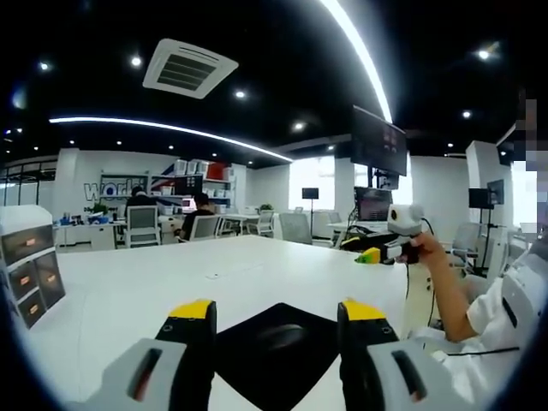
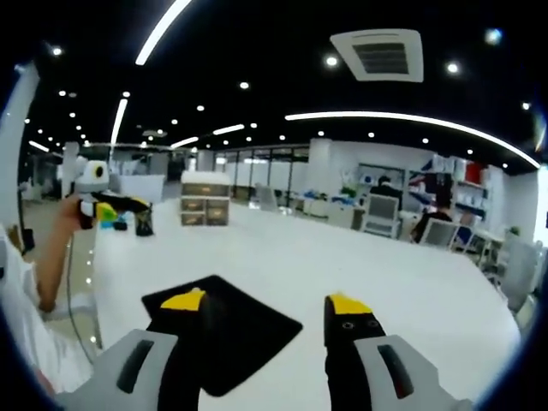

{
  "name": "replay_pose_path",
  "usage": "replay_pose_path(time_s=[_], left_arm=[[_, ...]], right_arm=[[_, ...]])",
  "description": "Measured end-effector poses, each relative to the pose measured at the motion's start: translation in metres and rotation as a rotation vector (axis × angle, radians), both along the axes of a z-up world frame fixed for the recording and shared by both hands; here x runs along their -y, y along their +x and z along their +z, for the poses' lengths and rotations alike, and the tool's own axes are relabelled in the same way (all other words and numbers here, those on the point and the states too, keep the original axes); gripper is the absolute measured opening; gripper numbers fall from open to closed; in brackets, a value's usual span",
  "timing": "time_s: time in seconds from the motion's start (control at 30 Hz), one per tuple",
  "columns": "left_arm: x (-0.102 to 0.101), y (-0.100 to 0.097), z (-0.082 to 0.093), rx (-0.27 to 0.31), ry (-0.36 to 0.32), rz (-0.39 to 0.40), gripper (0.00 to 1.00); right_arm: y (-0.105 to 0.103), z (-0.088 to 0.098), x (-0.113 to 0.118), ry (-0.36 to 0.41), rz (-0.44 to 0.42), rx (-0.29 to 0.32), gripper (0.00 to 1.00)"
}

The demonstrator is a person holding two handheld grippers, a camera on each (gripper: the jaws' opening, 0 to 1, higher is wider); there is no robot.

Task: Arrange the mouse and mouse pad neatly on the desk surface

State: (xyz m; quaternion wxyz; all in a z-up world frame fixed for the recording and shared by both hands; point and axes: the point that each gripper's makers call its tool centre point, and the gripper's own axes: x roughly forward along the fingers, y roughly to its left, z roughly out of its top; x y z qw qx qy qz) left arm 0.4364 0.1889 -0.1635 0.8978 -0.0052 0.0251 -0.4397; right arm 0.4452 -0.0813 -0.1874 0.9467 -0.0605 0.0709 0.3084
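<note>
Black mouse [image 1: 282, 336] atop black pad [image 1: 257, 364] — flat; desk-centred

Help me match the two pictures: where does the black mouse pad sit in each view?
Left gripper view: mouse pad lies low in the centre, between that gripper's jaws, the mouse on it.
Right gripper view: it lies at lower left, partly behind the left jaw.
Shared landmark: the small drawer unit on the white desk.

In the left gripper view the left tool [image 1: 276, 321] hides both near corners of the mouse pad [image 1: 278, 351], and the mouse [image 1: 281, 336] is a dim dark shape against it. In the right gripper view the right tool [image 2: 267, 306] hides the pad's near edge.
</note>
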Motion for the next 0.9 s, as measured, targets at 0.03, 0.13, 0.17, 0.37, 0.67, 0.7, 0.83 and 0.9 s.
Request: replay_pose_path(time_s=[0.03, 0.13, 0.17, 0.37, 0.67, 0.7, 0.83, 0.9], left_arm=[[-0.0003, 0.0, 0.0004, 0.001, -0.001, 0.001, 0.57], [-0.0016, -0.0005, 0.001, 0.002, -0.002, 0.003, 0.57], [-0.0025, -0.0006, 0.0017, 0.004, -0.005, 0.004, 0.57], [-0.0048, 0.0008, 0.0012, 0.002, -0.007, 0.01, 0.57], [-0.005, 0.0018, -0.0001, -0.001, -0.008, 0.011, 0.57], [-0.005, 0.0021, -0.0007, -0.002, -0.006, 0.011, 0.57], [-0.0041, 0.002, -0.0009, -0.002, -0.007, 0.01, 0.57], [-0.0031, 0.0012, -0.0007, -0.002, -0.004, 0.006, 0.57]], right_arm=[[-0.0007, 0.0004, 0.0011, 0.004, -0.003, 0.0, 0.52], [-0.001, 0.0017, 0.0051, 0.007, -0.017, 0.006, 0.52], [-0.0012, 0.002, 0.0053, 0.008, -0.017, 0.006, 0.52], [-0.003, 0.0027, 0.0022, 0.018, 0.004, 0.009, 0.56], [-0.0016, 0.001, 0.0045, 0.016, -0.012, 0.003, 0.55], [-0.0017, 0.001, 0.0047, 0.016, -0.014, 0.003, 0.55], [-0.0008, 0.0012, 0.0045, 0.026, -0.019, -0.002, 0.54], [-0.0005, -0.0001, 0.0049, 0.029, -0.025, -0.009, 0.54]])
